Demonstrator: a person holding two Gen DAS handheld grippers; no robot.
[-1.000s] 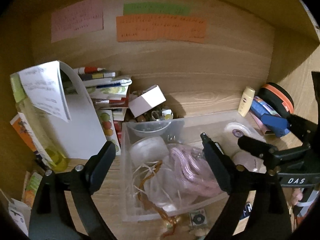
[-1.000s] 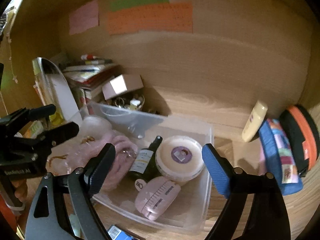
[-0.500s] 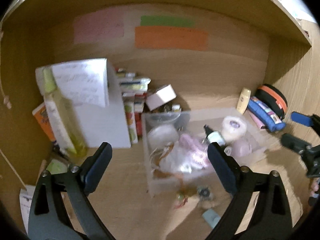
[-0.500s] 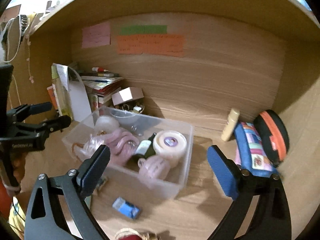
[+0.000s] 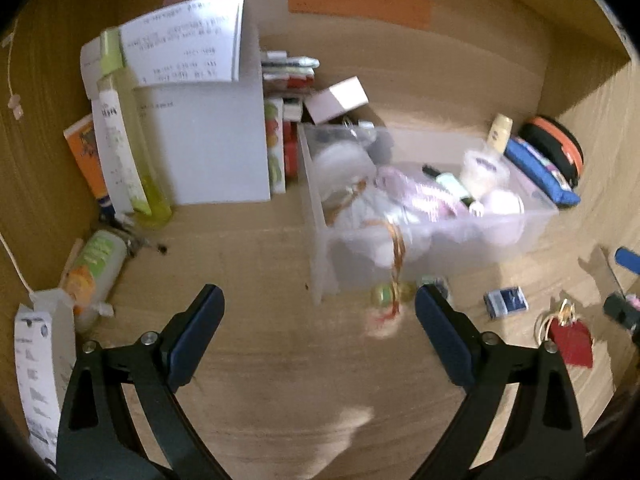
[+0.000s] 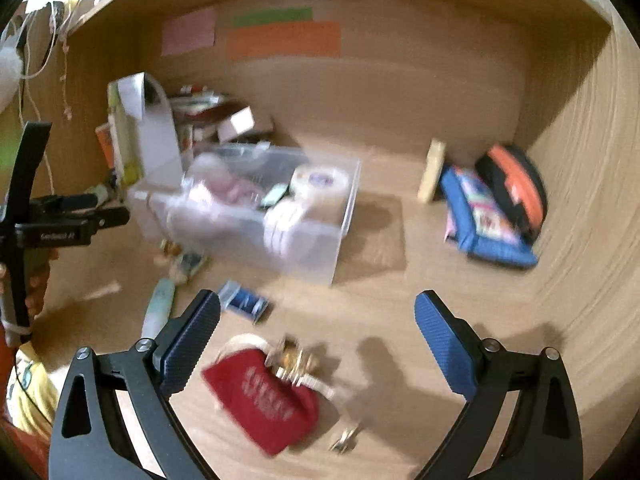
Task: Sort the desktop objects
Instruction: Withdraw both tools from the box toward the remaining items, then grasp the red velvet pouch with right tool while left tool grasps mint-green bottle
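Item: clear bin [image 5: 436,240], centre right of the left wrist view, upper centre of the right wrist view [image 6: 256,216]. Already part filled: white tub, dark bottle, pink bundle, pale rounded pieces (all blurred).

Item: loose things on the desk [image 5: 280,360], in front of the bin.
- Red pouch [image 6: 264,392], lower centre of the right view, with a gold trinket [image 6: 294,358] touching its upper edge; the pouch also shows at the right edge of the left view [image 5: 570,340].
- Blue packet [image 6: 244,304], just beside the bin's front wall; in the left view at [image 5: 505,302].
- Pale tube [image 6: 159,310], left of the packet.
- Ribbon with small baubles [image 5: 390,300], trailing from the bin's front to the desk.

Item: left gripper [image 5: 318,326]. Jaws spread wide, nothing between them, bare desk below.

Item: right gripper [image 6: 318,330]. Jaws spread wide, empty; the pouch lies beneath the gap, nearer the left finger.

Step in hand (judged): choosing the next loose piece for the bin, most likely the pouch for the right gripper.

Handling notes: centre the gap over the pouch's body, not the trinket (loose metal may slip or scatter). Keep the jaws wide until low. Soft cloth likely bunches, so pinch across the narrow side. Hold the left gripper away from the ribbon to avoid dragging it.
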